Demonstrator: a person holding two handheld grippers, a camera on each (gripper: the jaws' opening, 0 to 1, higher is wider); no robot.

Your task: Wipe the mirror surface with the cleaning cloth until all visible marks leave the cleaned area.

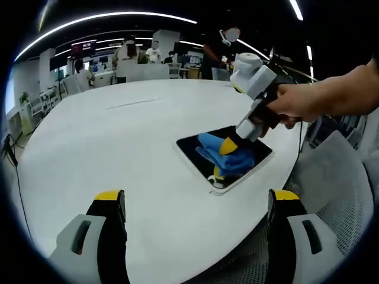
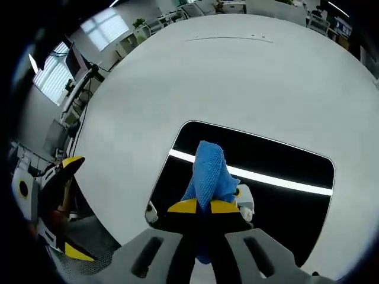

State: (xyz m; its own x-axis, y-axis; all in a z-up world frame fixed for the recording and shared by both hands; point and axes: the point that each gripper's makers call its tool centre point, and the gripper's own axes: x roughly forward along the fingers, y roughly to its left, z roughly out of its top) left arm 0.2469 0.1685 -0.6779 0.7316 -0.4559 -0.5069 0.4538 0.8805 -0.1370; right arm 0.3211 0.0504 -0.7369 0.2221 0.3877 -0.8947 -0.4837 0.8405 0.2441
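blue cloth (image 2: 208, 171) on mirror (image 2: 284, 165)

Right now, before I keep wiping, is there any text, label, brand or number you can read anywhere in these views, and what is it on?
None can be read.
Screens at the far wall, left gripper view: lit, too small and blurred.
Mirror, blue cleaning cloth, white table: no printing shows.
Right gripper, left gripper: no markings show.

counter (image 1: 106, 142): white, round | on it: dark rectangular mirror (image 1: 195, 148), flat, near the counter's edge
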